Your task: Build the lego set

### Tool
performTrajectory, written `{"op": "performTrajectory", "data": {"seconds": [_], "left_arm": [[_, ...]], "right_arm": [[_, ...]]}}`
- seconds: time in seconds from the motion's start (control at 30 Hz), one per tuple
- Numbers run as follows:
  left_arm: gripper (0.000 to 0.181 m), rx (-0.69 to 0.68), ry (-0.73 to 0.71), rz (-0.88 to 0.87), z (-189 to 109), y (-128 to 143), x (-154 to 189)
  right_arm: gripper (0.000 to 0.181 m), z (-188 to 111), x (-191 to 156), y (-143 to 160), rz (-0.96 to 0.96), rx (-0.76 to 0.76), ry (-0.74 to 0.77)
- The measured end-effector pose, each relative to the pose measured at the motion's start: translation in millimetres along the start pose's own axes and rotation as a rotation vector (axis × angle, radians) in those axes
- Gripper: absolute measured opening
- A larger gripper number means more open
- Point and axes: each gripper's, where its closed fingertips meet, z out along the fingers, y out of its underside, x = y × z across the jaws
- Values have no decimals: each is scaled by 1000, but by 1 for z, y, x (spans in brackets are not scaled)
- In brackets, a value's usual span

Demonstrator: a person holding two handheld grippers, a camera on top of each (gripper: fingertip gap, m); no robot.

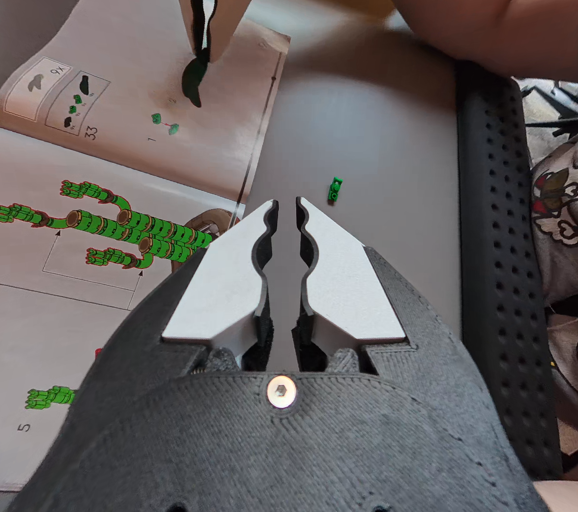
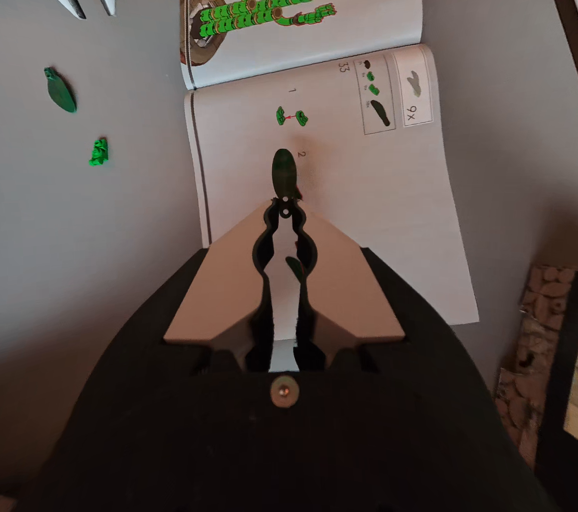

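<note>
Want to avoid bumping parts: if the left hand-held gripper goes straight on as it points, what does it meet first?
Probably bare grey tabletop. The open left hand-held gripper points between the open instruction booklet on one side and the small bright green lego piece on the other; depth is unclear.

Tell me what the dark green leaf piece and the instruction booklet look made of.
Dark green leaf piece: seemingly hard moulded plastic, smooth with a slight sheen, thin and holding its shape in the right hand-held gripper. Instruction booklet: printed paper, matte, pages curving at the fold.

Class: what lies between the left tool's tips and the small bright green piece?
Only bare grey table separates the left tool from the green piece, per the left wrist view.
</note>
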Motion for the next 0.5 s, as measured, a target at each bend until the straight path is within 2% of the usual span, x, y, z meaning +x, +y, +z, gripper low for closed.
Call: {"op": "performTrajectory", "data": {"seconds": [0.03, 0.2, 0.33, 0.5], "left_arm": [[10, 14, -2, -13, 1, -2, -2], [11, 48, 15, -60, 4, -6, -6], [10, 60, 10, -59, 4, -9, -6], [10, 52, -7, -48, 0, -7, -8]], "right_arm": [[6, 1, -2, -1, 7, 2, -24], [6, 1, -7, 6, 16, -36, -71], [6, -4, -7, -7, 15, -13, -119], [6, -14, -27, -28, 12, -46, -308]]}}
